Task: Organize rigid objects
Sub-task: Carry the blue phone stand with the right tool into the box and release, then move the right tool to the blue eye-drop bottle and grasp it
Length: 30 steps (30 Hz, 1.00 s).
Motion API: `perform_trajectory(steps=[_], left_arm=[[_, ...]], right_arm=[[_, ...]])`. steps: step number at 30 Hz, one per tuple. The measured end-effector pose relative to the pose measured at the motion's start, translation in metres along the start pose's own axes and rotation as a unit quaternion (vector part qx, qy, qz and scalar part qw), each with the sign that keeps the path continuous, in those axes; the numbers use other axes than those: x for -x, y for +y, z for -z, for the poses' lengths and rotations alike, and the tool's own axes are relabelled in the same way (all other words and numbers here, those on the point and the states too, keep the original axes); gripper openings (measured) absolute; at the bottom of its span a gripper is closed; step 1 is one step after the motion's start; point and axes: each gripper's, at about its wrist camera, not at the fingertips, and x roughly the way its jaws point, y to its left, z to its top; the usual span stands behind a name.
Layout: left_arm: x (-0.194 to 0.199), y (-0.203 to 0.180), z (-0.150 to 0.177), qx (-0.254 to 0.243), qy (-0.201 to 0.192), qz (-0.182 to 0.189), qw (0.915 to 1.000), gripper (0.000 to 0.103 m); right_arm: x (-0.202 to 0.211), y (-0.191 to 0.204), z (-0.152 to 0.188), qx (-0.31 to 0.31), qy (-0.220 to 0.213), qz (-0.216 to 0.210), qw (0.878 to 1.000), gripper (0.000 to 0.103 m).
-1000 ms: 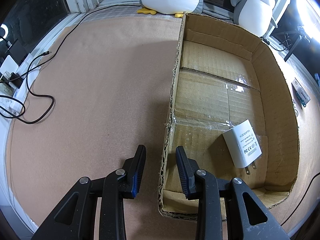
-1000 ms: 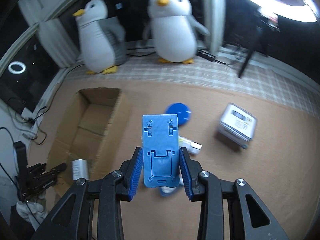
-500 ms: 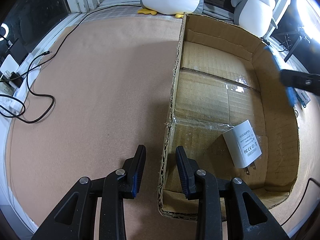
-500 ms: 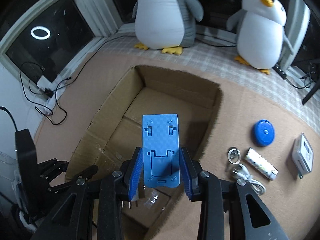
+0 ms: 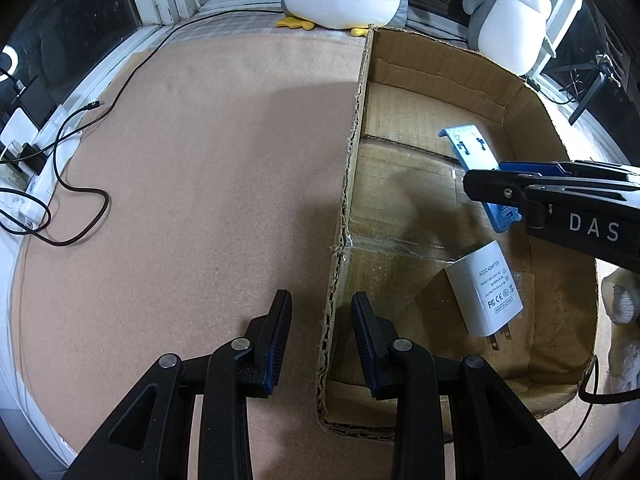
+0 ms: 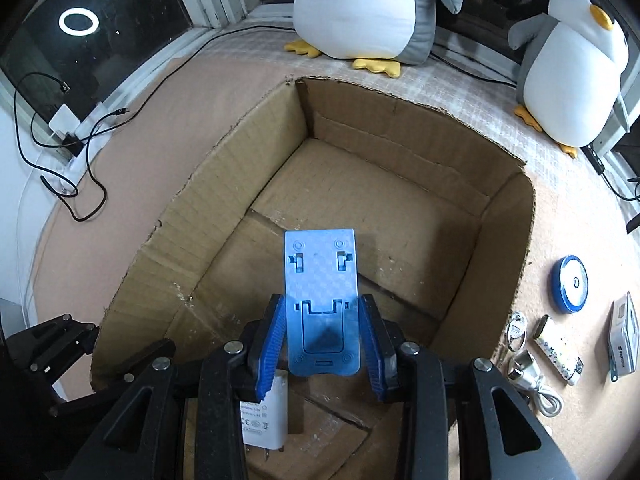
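Note:
My right gripper is shut on a flat blue plastic phone stand and holds it above the inside of an open cardboard box. In the left wrist view the stand and the right gripper reach in over the box's right wall. A white power adapter lies on the box floor; it also shows under my right fingers. My left gripper is open and straddles the box's left wall near its front corner.
Two plush penguins stand behind the box. Right of the box lie a blue round tape measure, a ring, a lighter, a white cable and a small white device. Black cables lie at the left.
My right gripper has carried the blue stand leftward from the open mat to over the box and lowered it inside. The left gripper has not moved.

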Motion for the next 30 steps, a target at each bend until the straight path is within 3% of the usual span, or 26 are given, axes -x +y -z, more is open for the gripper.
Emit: perform_trajectory(steps=[5,12,18,23,30], left_arm=[[0.0,0.0,0.0,-0.001,-0.001,-0.001,1.0,0.034],[0.0,0.0,0.001,0.0,-0.001,0.0,1.0,0.034],[0.0,0.0,0.001,0.0,-0.001,0.003,1.0,0.034],[0.0,-0.001,0.001,-0.001,-0.002,0.002,1.0,0.034],[0.0,-0.002,0.002,-0.001,-0.003,0.003,1.0,0.034]], right_arm=[[0.005,0.0,0.0,-0.006,-0.009,-0.002,1.0,0.05],[0.049,-0.021,0.013,-0.044,-0.047,-0.036,0.997,0.05],[0.093,-0.073,0.051,-0.101,-0.072,-0.02,0.992,0.05],[0.105,-0.127,0.087,-0.18,-0.065,-0.005,0.982,0.05],[0.084,-0.172,0.122,-0.259,-0.028,-0.006,0.966,0.05]])
